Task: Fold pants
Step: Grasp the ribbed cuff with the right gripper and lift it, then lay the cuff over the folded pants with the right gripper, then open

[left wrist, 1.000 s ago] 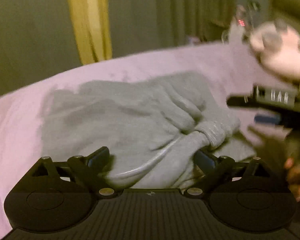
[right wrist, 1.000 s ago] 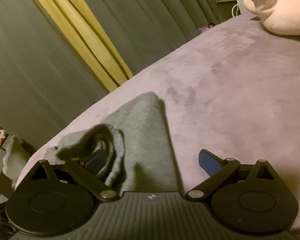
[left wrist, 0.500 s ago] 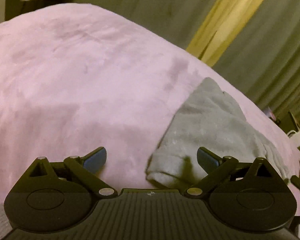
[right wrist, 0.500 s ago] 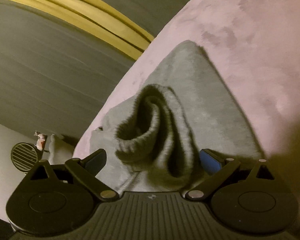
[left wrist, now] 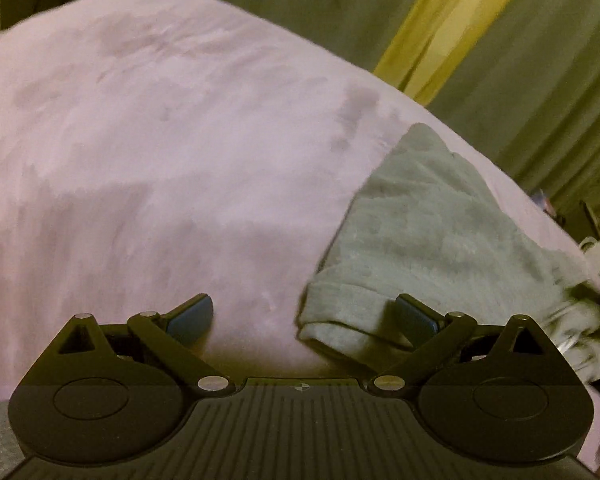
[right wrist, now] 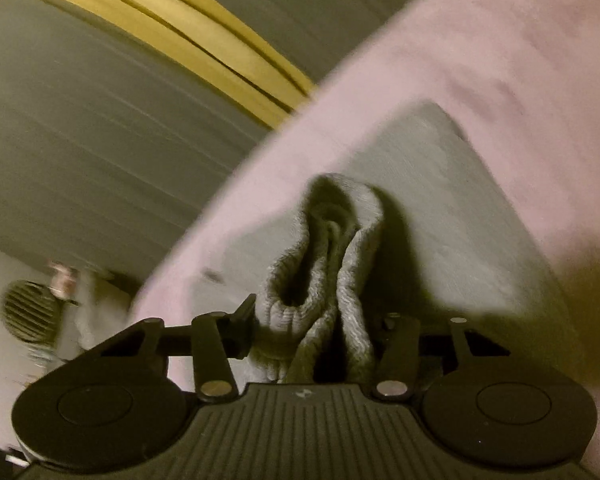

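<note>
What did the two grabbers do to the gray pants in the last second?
The right gripper moved onto the bunched ribbed cuff and closed on it; a second ago its jaws were wide open. The left gripper let go of the bunched cloth it was pinching and swung over to the other end of the gray pants, jaws open beside a hem. The pants stayed on the pink blanket.

Bedspread [left wrist: 160,160] seemingly open beside pants [left wrist: 428,232].
</note>
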Demonstrator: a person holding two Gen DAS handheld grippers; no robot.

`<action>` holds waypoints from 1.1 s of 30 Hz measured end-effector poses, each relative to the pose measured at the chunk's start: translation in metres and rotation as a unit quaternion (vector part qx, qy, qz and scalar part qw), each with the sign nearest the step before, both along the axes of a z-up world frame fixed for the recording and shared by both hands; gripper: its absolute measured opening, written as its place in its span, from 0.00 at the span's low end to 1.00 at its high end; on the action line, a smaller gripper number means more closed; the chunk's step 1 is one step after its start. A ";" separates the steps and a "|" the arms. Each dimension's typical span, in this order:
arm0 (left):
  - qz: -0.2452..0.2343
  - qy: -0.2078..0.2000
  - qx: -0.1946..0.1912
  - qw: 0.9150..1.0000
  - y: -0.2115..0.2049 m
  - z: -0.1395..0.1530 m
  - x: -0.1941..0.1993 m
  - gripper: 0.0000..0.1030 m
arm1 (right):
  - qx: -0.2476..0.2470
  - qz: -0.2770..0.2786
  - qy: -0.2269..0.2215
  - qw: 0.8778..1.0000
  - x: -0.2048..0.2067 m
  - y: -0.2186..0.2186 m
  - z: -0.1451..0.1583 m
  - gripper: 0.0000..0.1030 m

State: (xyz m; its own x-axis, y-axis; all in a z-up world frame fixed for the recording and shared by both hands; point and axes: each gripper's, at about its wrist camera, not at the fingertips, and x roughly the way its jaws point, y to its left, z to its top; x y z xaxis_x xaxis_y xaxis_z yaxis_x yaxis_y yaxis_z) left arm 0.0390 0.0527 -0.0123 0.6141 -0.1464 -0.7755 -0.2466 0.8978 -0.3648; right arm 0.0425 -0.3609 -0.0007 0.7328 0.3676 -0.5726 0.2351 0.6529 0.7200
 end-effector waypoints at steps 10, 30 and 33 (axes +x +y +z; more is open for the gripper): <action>0.002 0.009 -0.016 1.000 0.004 0.001 0.001 0.98 | -0.073 -0.088 -0.067 0.991 -0.040 -0.027 0.020 0.90; 0.003 0.043 -0.012 0.999 0.000 -0.009 0.012 0.98 | 0.017 -0.061 0.017 0.998 -0.031 -0.030 -0.017 0.45; 0.002 0.047 -0.011 0.999 -0.002 -0.011 0.014 0.98 | 0.036 -0.075 0.036 0.996 -0.018 -0.036 -0.028 0.51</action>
